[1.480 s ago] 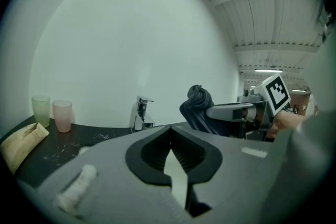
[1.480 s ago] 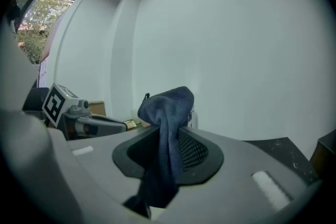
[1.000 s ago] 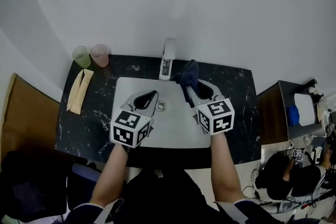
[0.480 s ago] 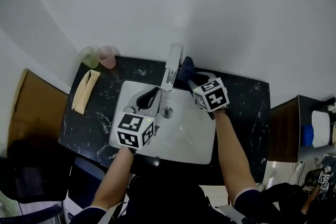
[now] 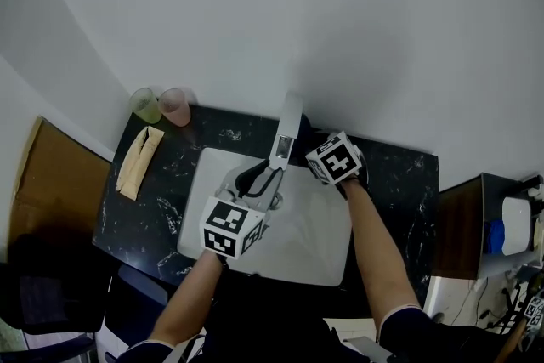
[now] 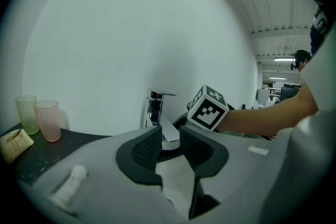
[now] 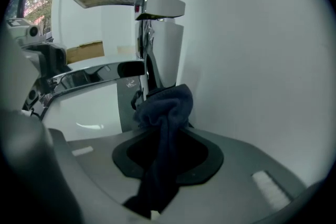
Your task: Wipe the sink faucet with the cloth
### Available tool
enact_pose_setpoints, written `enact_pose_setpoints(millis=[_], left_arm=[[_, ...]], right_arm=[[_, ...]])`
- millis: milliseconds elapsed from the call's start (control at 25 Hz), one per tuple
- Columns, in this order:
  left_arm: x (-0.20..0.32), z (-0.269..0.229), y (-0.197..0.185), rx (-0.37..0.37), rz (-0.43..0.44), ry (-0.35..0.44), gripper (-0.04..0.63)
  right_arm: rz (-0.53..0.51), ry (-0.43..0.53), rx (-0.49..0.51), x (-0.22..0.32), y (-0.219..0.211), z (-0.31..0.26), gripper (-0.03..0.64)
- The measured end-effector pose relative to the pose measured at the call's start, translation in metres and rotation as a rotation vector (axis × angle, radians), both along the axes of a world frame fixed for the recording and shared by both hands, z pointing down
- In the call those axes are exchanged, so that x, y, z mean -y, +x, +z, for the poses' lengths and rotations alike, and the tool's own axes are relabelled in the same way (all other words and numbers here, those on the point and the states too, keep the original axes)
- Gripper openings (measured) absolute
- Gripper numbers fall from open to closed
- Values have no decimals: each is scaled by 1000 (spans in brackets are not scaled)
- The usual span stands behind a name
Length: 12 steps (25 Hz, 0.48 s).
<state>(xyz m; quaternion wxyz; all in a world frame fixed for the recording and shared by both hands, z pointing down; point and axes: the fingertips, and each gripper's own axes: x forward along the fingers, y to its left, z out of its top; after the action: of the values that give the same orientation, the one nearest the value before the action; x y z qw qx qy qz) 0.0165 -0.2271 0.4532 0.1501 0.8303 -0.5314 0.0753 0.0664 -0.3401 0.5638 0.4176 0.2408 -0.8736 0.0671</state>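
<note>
The chrome faucet [image 5: 286, 138] stands at the back of the white sink [image 5: 319, 255]. My right gripper [image 7: 165, 136] is shut on a dark blue cloth [image 7: 167, 110], which bunches against the foot of the faucet [image 7: 151, 44] on its right side. Its marker cube [image 5: 334, 157] covers most of the cloth in the head view. My left gripper [image 5: 259, 175] reaches over the basin toward the spout [image 6: 169, 138]. Its jaws are opening, and the spout's end shows just past the gap, untouched by the pads.
A green cup [image 5: 146, 104] and a pink cup [image 5: 175, 106] stand at the back left of the black marble counter [image 5: 393, 183]. A tan folded item [image 5: 139, 161] lies beside them. The white wall rises right behind the faucet. A side table [image 5: 501, 225] is at right.
My right gripper carried the cloth back and down to the faucet's base. My left gripper moved forward to the spout and its jaws parted.
</note>
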Motion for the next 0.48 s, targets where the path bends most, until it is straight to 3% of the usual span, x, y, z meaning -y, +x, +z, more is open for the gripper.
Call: enact_pose_setpoints(millis=[120, 280, 480], left_arm=[[1, 1, -2, 9, -12, -1, 69], [2, 2, -2, 20, -13, -1, 69], [2, 3, -2, 29, -5, -5, 69]], right_arm=[[-2, 32, 70, 2, -6, -14, 100], [-18, 122, 163, 4, -9, -55, 98], [-71, 259, 199, 5, -8, -103, 97]])
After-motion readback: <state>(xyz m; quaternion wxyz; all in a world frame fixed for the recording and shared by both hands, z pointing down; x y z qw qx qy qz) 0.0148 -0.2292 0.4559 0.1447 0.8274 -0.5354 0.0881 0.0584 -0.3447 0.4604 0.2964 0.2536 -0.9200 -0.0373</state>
